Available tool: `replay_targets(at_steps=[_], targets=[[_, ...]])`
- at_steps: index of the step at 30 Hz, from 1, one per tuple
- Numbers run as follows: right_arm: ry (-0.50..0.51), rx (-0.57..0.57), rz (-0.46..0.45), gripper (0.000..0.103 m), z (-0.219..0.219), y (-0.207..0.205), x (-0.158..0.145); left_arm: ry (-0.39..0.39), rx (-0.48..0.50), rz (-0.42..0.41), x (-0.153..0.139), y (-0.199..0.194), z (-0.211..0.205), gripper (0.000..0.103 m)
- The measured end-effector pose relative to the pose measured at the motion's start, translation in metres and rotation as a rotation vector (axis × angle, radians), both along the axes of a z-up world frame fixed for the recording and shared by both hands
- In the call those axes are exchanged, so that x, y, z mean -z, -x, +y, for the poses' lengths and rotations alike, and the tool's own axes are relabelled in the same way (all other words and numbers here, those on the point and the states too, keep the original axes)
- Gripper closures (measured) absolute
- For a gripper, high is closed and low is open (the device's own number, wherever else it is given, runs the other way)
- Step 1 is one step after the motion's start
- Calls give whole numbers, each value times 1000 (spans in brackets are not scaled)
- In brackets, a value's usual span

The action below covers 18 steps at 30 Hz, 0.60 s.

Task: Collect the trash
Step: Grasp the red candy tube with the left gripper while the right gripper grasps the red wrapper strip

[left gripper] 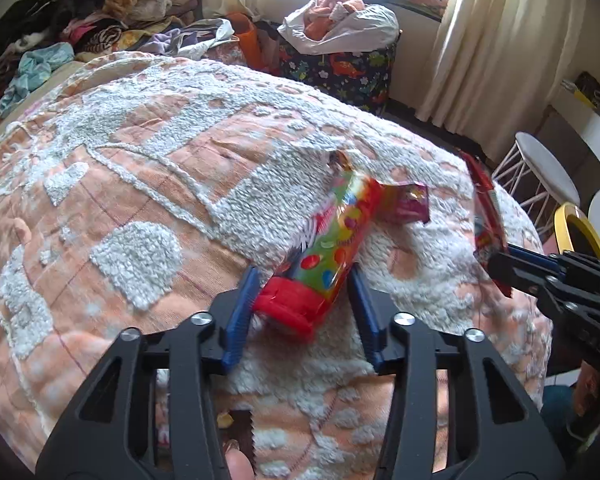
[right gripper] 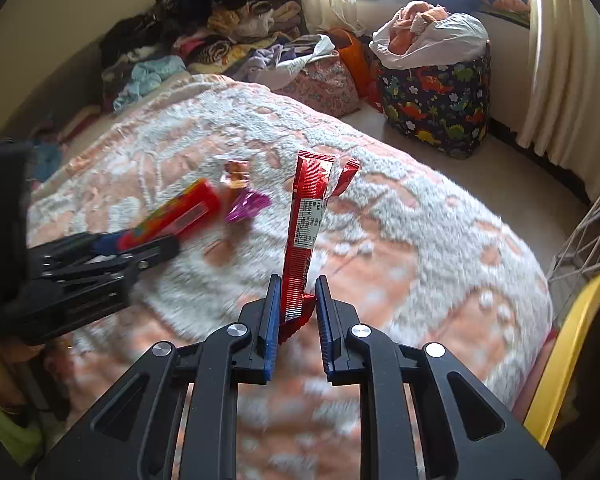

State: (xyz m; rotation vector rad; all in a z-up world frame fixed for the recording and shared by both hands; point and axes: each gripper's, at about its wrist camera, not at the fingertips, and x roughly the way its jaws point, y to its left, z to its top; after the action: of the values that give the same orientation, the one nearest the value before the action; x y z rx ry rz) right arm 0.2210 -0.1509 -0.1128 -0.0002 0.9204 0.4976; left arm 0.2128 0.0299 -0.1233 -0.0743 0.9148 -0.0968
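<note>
Item one, a red wrapper (right gripper: 306, 220), stands upright off the bedspread (right gripper: 420, 240) with its lower end between the pads of the right gripper (right gripper: 298, 312), which touch it on one side only, so a firm pinch cannot be told. Item two, a colourful candy tube (left gripper: 328, 256), sits red-cap-first between the fingers of the left gripper (left gripper: 304, 312), closed on it. Left on the bedspread: a purple wrapper (right gripper: 246, 206) and a small crumpled one (right gripper: 236, 174); no bin is identifiable, so collection looks roughly half begun.
</note>
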Motion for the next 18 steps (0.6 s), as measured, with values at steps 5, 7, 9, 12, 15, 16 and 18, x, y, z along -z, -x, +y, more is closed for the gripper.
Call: replay_targets(at_steps=[5,7,9,12,15,16,18], targets=[[-34,11,-1,86,-8,25,-5,-12,31,-20,-2,12,-13,77],[-29,13,-10,86,-11,36,-7,10,26,-28,-4,17,-16,77],[-38,15,-8,86,-16,44,-8,48,18,-29,-5,22,-16,78],[-48,11,-12,86,-20,55,-13,63,15,-33,-9,28,-20,78],[-48,4,-21,86,-23,62,-18,74,16,-43,-14,34,-24,79],[-49,5,-23,86,-25,63,-18,74,18,-49,-17,37,-25,79],[-53,5,-24,86,-28,66,-20,71,21,-60,-21,42,-28,80]])
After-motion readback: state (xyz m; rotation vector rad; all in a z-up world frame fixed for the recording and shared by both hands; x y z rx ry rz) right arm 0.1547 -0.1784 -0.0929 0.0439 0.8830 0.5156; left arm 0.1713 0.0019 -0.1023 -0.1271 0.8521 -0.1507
